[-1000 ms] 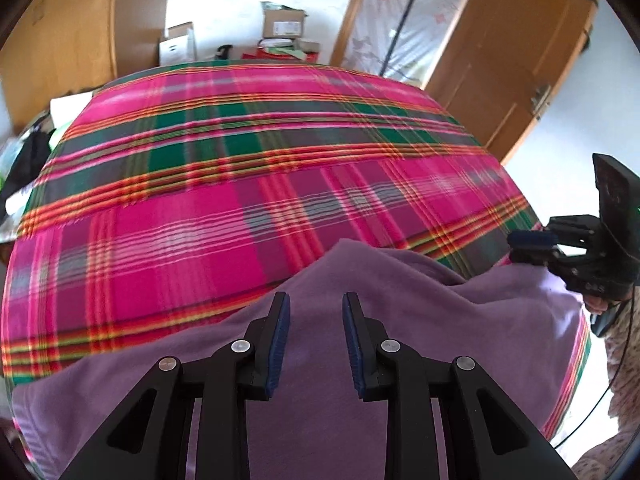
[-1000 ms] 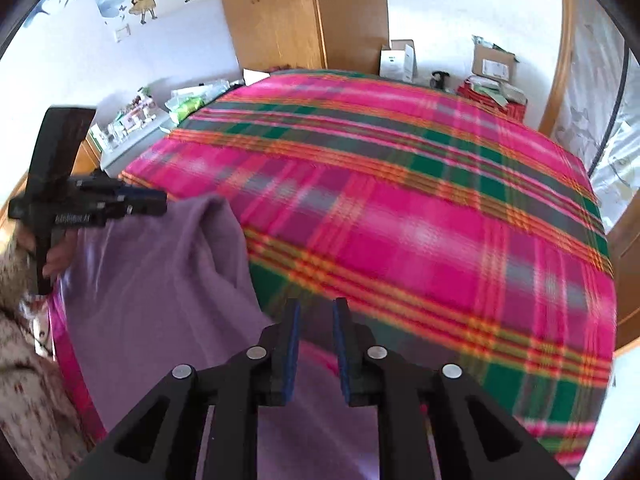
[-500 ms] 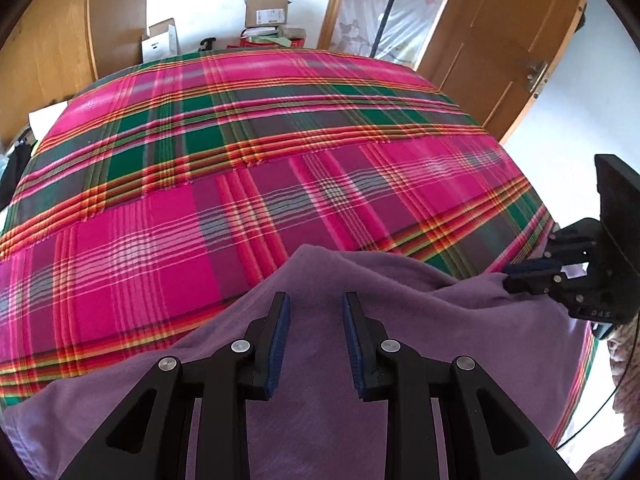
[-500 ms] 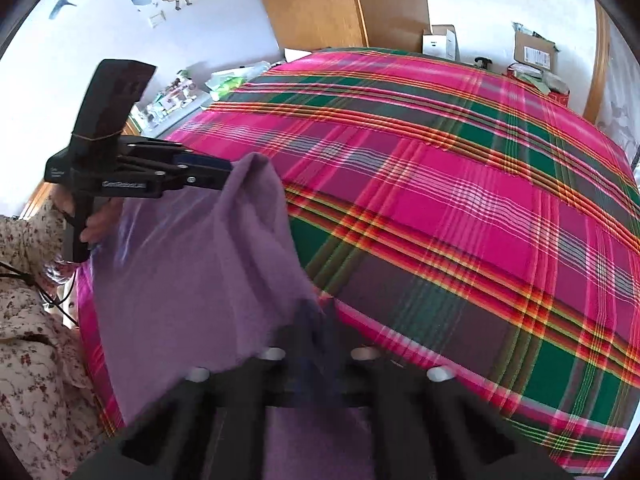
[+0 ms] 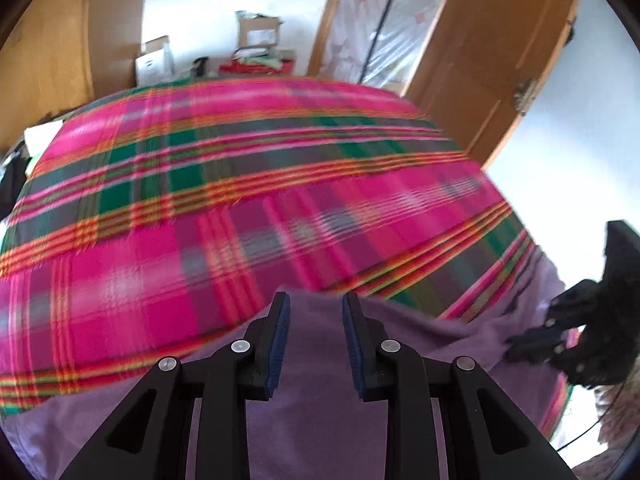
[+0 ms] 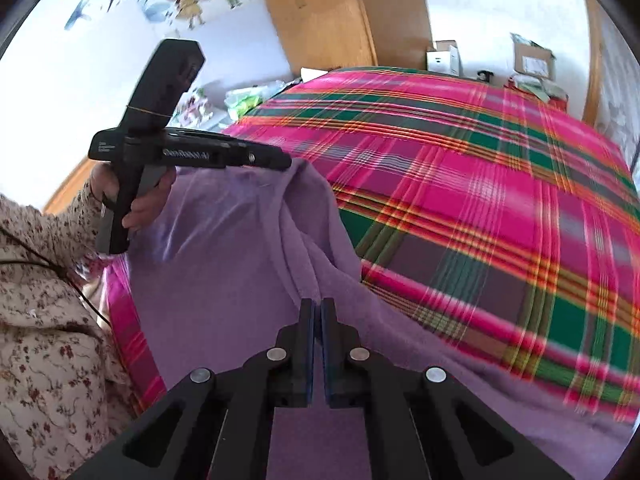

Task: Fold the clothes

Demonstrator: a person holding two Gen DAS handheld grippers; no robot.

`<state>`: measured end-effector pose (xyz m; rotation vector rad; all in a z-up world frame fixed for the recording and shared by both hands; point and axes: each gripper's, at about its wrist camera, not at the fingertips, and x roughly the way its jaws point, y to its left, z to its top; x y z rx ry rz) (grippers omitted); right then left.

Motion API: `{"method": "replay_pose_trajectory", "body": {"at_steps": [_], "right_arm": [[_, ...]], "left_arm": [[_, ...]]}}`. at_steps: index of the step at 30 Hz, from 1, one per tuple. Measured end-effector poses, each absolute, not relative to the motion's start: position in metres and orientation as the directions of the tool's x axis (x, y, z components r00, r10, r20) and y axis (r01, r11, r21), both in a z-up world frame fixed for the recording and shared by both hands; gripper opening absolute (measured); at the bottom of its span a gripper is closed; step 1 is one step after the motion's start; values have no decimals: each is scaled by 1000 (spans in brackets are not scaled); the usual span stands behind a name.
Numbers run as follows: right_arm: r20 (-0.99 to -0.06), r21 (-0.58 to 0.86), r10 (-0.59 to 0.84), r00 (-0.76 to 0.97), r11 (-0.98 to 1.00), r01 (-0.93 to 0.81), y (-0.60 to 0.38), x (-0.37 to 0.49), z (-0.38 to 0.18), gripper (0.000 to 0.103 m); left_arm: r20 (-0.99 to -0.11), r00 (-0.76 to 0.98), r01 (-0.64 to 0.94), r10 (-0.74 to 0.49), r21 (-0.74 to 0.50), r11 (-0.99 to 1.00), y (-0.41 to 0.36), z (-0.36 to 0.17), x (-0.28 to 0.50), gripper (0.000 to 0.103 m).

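A purple garment (image 5: 320,420) lies over the near edge of a bed with a pink, green and orange plaid blanket (image 5: 240,200). In the left wrist view my left gripper (image 5: 314,312) has its jaws apart, with purple cloth between the pads. In the right wrist view (image 6: 286,162) its tips sit at a raised peak of the garment (image 6: 240,260). My right gripper (image 6: 318,308) is shut on a ridge of the purple cloth. It also shows in the left wrist view (image 5: 516,348), at the garment's right edge.
Cardboard boxes (image 5: 256,32) and clutter stand beyond the bed's far end. A wooden door (image 5: 500,60) is at the right, a wooden wardrobe (image 6: 340,12) at the far left. A side shelf with packets (image 6: 240,96) stands by the bed. The person's floral sleeve (image 6: 40,320) is near.
My right gripper has closed on the purple cloth and pulled it into a ridge. My left gripper has lifted its part of the garment higher. The views have shifted and blurred.
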<state>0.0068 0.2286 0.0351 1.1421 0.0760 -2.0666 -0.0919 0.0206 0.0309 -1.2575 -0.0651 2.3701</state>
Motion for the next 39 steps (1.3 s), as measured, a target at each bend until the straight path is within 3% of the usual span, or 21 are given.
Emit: {"method": "replay_pose_trajectory", "body": {"at_steps": [8,16,19,23,26,28,35,39], "right_arm": [[-731,347,-609,-307,-720,601,234,18,31,4],[-719,375,-617,-320,-732,569,255,19,39,7],[-717,310,-574,-395,-771,557,273,18,56,10],[-774,140,-387,-501,-876,461,295,-5,59,12],[-844,58,-282,-457,-894,444,302,-23,41,23],[-871,43,-264,-414,-881,471,302,-26,31,30],[-908,25,-247,-337,-837,547,295,-28,20,41],[-906,33,-253,-338,-841,540,293,-28,19,40]], "left_arm": [[-849,-267,-522,456,-270,-809,66,16,-95,28],[-882,-208,-583,423,-235,-777,93,1,-92,28],[-880,-209,-581,426,-239,-778,96,0,-94,28],[-881,-217,-576,420,-232,-784,100,1,-97,28],[-881,-233,-578,413,-216,-787,101,0,-98,28],[-880,-239,-574,411,-213,-791,102,0,-99,28],[-871,-268,-535,411,-220,-816,106,-1,-109,28],[-871,-271,-518,409,-227,-825,107,-2,-112,28]]}}
